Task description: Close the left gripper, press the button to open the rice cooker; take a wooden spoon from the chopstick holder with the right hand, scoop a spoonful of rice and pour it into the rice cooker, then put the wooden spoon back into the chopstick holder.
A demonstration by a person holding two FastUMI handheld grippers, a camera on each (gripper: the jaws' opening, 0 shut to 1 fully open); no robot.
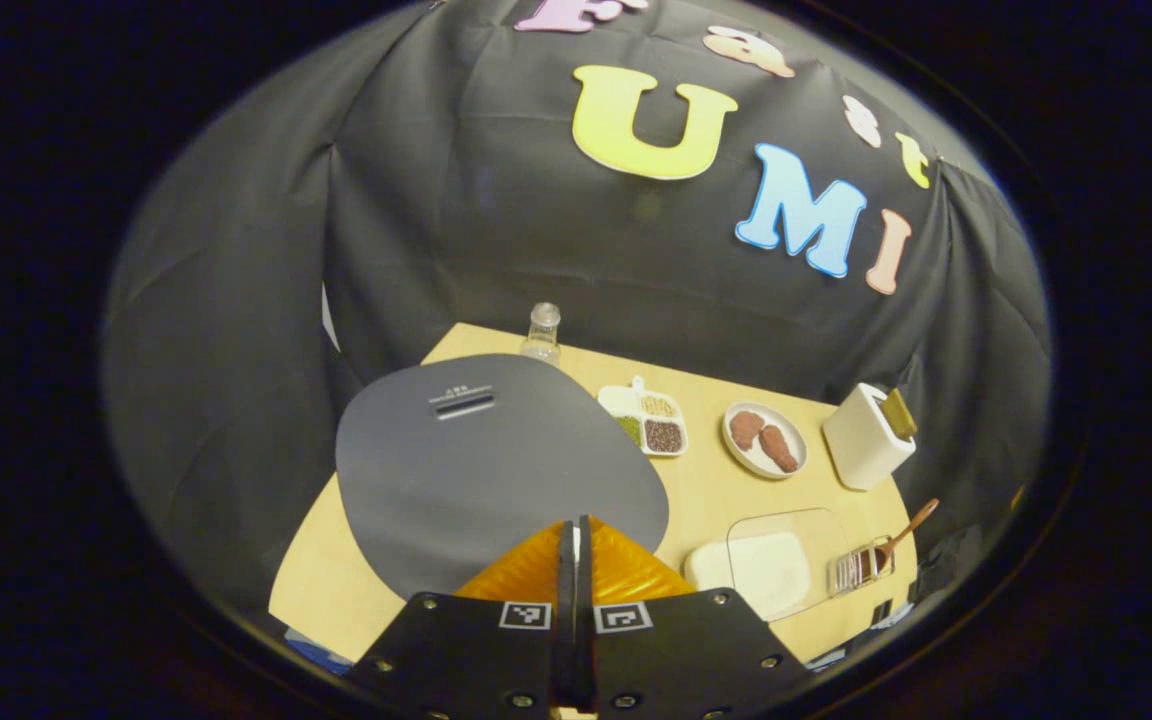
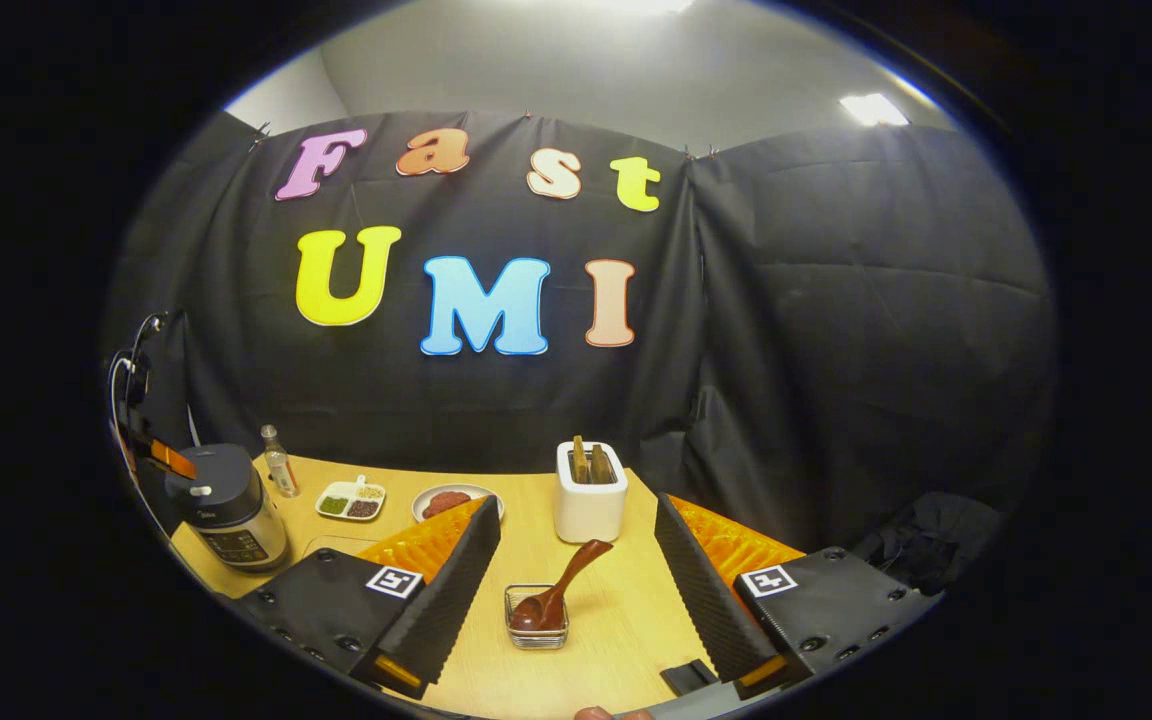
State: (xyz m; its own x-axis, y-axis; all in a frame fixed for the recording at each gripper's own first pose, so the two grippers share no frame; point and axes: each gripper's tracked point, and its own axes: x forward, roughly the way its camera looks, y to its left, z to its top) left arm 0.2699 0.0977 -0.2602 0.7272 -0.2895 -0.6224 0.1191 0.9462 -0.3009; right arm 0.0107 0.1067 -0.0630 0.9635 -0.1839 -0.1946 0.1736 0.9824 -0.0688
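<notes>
Left tool [image 1: 576,560] fingers pressed together, empty, bottom centre over rice cooker [image 1: 496,465] lid. Right tool [image 2: 576,570] wide open, empty; wooden spoon [image 2: 558,590] in chopstick holder [image 2: 536,618] between its fingers, lower centre on worktop [image 2: 616,620].

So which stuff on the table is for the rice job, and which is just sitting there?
For the job:
rice cooker, lid shut
wooden spoon in the chopstick holder
rice box
left gripper, shut above the cooker
right gripper, open

Just sitting there:
toaster
meat plate
grain tray
bottle
</notes>
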